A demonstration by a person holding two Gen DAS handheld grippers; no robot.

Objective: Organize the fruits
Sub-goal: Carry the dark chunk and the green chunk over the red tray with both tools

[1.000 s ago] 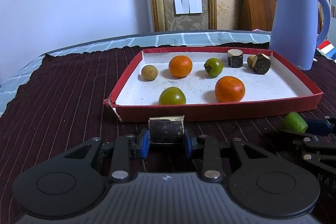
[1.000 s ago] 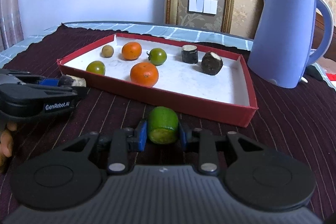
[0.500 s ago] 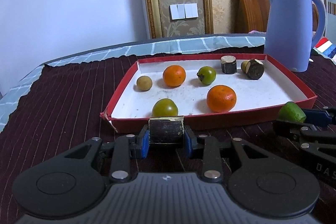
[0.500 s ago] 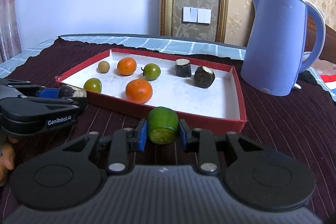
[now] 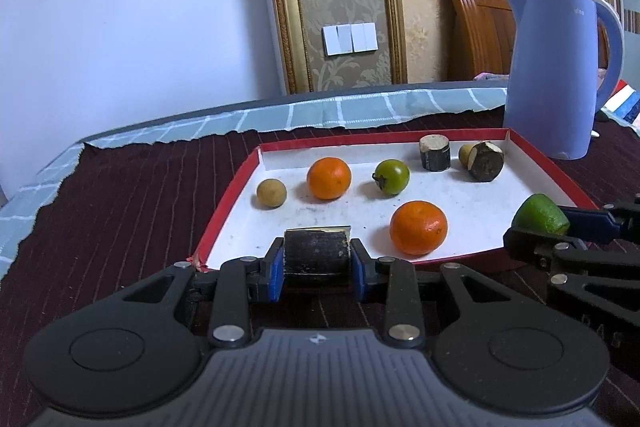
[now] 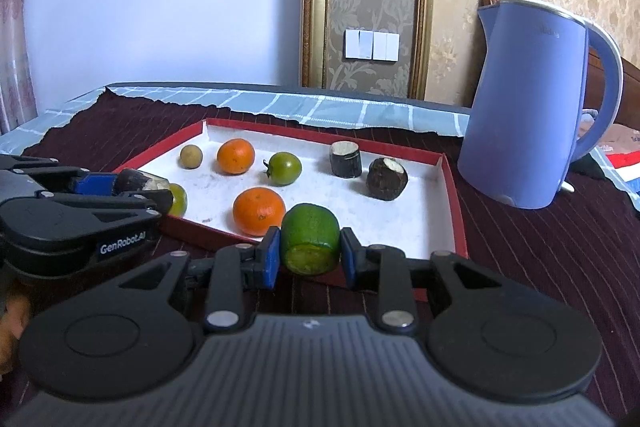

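Fruits clamped in both level hand-held grippers (image 5: 317,263) (image 6: 308,257) above tray (image 6: 454,195).

In the right wrist view a green tomato (image 6: 178,199) at the left of the red tray (image 6: 454,211) is mostly hidden behind the left gripper (image 6: 132,187). A hand (image 6: 12,327) is cut off at the lower left edge. In the left wrist view a small yellowish fruit (image 5: 465,154) is half hidden behind a dark cut piece (image 5: 486,167). The kettle's (image 5: 560,75) small lettering is unreadable.
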